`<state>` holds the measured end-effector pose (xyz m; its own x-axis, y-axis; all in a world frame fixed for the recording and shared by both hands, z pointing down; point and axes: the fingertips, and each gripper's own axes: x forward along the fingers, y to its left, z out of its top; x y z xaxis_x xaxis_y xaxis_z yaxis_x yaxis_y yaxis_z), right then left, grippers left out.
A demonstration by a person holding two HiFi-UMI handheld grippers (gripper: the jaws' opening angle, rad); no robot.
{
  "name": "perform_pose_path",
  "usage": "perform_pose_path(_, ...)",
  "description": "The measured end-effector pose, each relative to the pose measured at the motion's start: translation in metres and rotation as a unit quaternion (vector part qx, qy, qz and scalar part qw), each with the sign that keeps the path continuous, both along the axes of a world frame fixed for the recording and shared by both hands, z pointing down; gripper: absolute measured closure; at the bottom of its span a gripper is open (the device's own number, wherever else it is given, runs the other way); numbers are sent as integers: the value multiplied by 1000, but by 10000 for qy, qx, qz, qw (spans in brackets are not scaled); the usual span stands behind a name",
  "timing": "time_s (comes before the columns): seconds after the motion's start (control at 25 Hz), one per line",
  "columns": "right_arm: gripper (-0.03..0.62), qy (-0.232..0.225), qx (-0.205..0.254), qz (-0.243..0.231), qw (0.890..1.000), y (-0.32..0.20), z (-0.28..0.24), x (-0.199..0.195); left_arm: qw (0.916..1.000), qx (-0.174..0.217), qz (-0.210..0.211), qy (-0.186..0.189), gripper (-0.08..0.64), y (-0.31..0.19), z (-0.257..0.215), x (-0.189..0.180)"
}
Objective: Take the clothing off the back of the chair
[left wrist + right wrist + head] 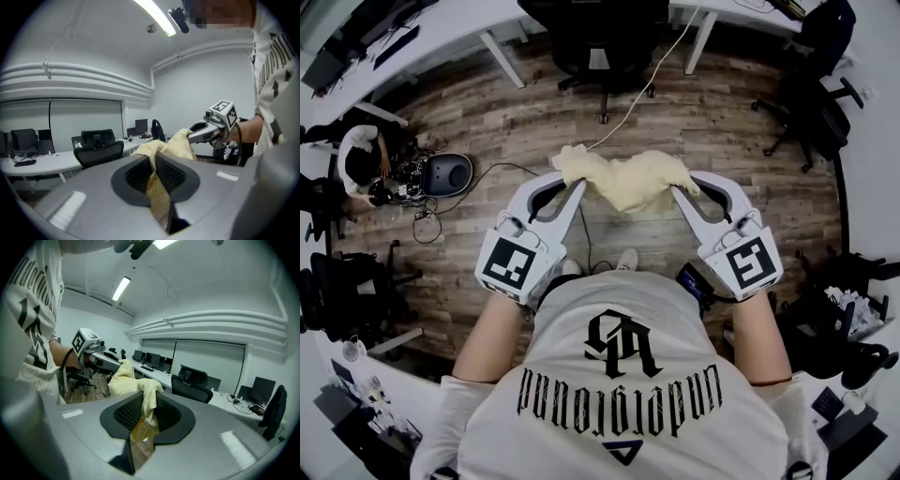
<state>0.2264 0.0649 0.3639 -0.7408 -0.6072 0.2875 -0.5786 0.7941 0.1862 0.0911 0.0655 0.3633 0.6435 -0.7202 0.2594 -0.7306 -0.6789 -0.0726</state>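
Note:
A pale yellow piece of clothing (625, 178) hangs in the air between my two grippers, above the wooden floor. My left gripper (578, 187) is shut on its left edge, and the cloth (158, 187) is pinched between the dark pads (136, 173). My right gripper (680, 190) is shut on the right edge, where the fabric (147, 401) bunches between its pads (166, 416). A black office chair (602, 42) stands ahead of me, beyond the clothing, with nothing seen on its back.
White desks (455, 28) run along the far side with a white cable (652, 80) trailing to the floor. More black chairs (811, 103) stand at the right. A grey round device (447, 173) and cables lie on the floor at left.

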Motion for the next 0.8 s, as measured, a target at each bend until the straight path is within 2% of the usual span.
perform_pose_path(0.36, 523, -71, -36, 163, 9998, 11, -5, -32, 9996, 55, 257, -74, 488, 7, -5, -32)
perform_pose_path(0.8, 523, -63, 3, 359, 9993, 26, -13, -99, 9989, 40, 453, 63, 488, 16, -12, -98)
